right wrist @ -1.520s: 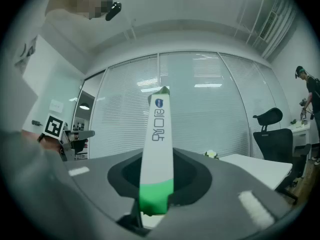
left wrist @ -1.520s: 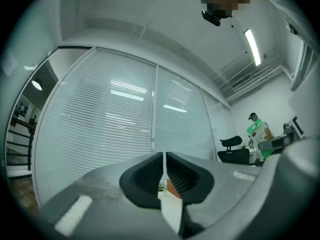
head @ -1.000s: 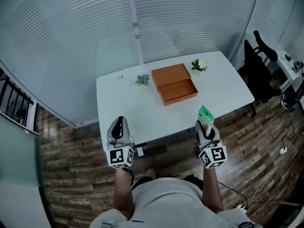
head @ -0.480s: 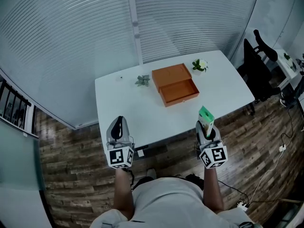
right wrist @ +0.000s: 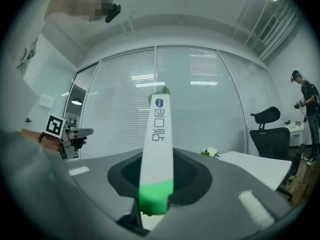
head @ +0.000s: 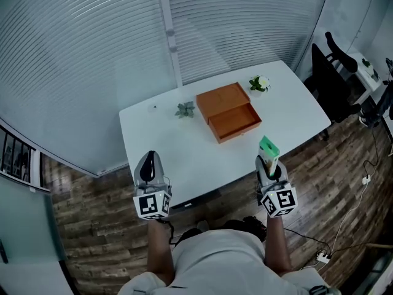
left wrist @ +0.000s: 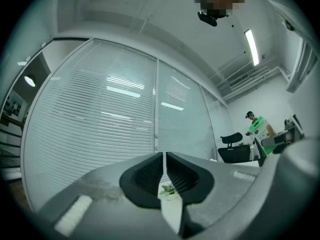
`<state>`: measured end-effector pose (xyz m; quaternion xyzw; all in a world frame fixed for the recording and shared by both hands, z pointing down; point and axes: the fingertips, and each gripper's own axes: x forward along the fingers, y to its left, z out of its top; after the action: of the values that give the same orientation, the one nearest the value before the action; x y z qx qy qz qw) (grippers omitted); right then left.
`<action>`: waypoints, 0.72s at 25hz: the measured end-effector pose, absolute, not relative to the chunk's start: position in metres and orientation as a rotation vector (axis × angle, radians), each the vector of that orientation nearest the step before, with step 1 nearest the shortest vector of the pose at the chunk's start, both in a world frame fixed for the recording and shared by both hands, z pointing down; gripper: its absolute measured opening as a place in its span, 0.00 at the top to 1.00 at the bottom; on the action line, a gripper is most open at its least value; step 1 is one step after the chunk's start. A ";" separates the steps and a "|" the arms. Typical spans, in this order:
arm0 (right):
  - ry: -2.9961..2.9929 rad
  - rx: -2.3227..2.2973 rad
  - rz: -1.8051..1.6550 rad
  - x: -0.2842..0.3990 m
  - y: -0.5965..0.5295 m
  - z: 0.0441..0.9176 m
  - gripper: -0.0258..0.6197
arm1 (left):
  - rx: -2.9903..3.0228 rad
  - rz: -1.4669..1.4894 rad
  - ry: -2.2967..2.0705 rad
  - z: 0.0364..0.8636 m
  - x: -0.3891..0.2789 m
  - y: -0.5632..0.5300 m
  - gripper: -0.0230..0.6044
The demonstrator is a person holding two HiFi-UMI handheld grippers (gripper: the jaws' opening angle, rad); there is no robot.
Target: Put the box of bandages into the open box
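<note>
One box of bandages (head: 268,147) stands upright, clamped in the right gripper (head: 269,159) at the near edge of one white table (head: 159,143). It is well short of the single open box (head: 233,121), which has a leafy plant (head: 184,109) and a flowering plant (head: 259,83) on either side. Both grippers point level at the table; the left gripper (head: 148,162) is closed and empty.

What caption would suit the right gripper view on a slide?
Right gripper shut on an upright white-and-green bandage box, blinds behind, white table with a small flowering plant at right.

The white table (head: 161,141) bears an orange open box (head: 228,110), green plant (head: 185,109), white-flowered plant (head: 259,83).
</note>
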<state>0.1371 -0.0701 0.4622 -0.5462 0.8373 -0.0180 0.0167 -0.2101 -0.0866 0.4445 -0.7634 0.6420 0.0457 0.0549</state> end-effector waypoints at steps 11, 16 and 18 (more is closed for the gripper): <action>2.611 -1.731 -0.058 0.136 -0.128 0.465 0.82 | -2.329 0.135 1.952 0.449 -0.216 -0.147 0.92; 2.635 -1.690 -0.059 0.154 -0.173 0.465 0.82 | -2.282 0.139 1.966 0.445 -0.199 -0.178 0.92; 2.648 -1.676 -0.050 0.162 -0.190 0.462 0.82 | -2.267 0.131 1.979 0.445 -0.192 -0.190 0.92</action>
<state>0.1623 -0.1900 0.4625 -0.5347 0.8449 -0.0159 0.0039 -0.1924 -0.1899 0.4445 -0.7511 0.6556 0.0434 0.0646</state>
